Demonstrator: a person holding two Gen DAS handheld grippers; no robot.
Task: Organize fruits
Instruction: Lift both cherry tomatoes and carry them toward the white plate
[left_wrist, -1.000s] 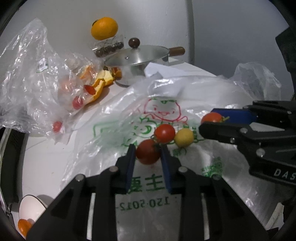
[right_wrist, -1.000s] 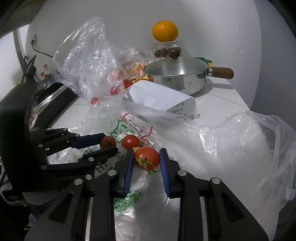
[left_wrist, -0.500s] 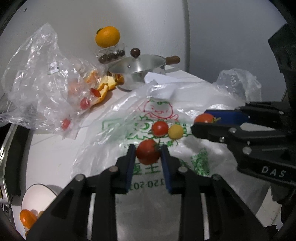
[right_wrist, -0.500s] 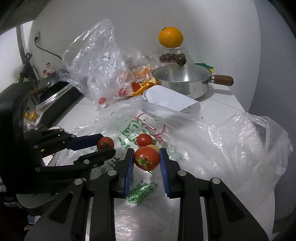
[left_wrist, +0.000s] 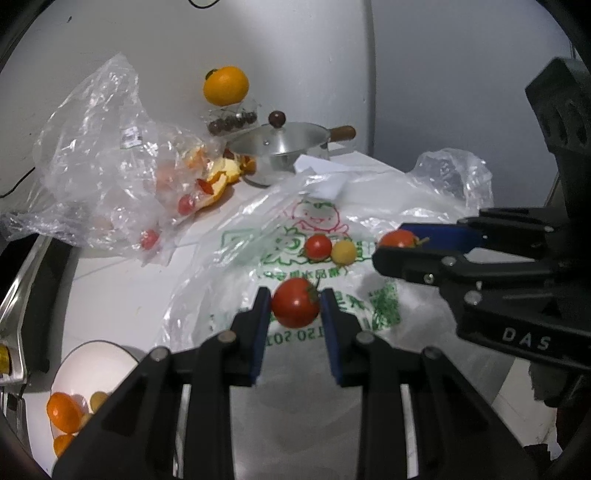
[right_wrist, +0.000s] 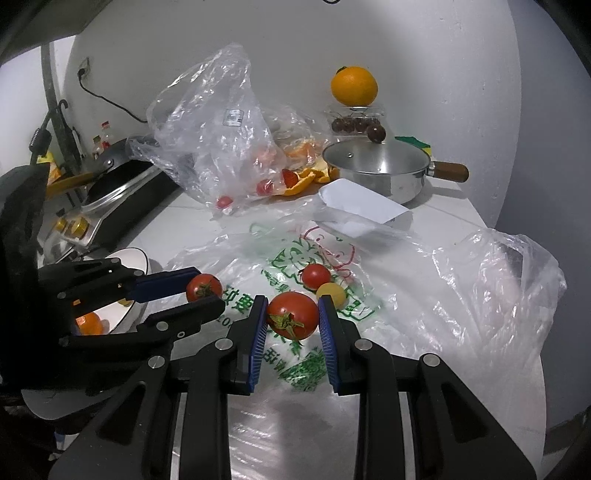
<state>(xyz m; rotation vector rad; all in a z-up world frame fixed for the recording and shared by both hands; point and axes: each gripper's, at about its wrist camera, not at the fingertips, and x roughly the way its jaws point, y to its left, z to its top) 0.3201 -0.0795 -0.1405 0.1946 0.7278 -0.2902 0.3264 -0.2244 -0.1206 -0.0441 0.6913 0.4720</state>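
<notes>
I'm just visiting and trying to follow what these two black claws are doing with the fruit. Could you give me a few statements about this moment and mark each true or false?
1. The left gripper clamps a round red tomato. True.
2. The right gripper is open and holds nothing. False: it is shut on a second red tomato with a green stem.
3. A small yellow tomato lies on the printed plastic bag, beside a small red one. True.
4. The silver lidded pot has the whole orange inside it. False: the orange is behind it, on a clear box.
</notes>
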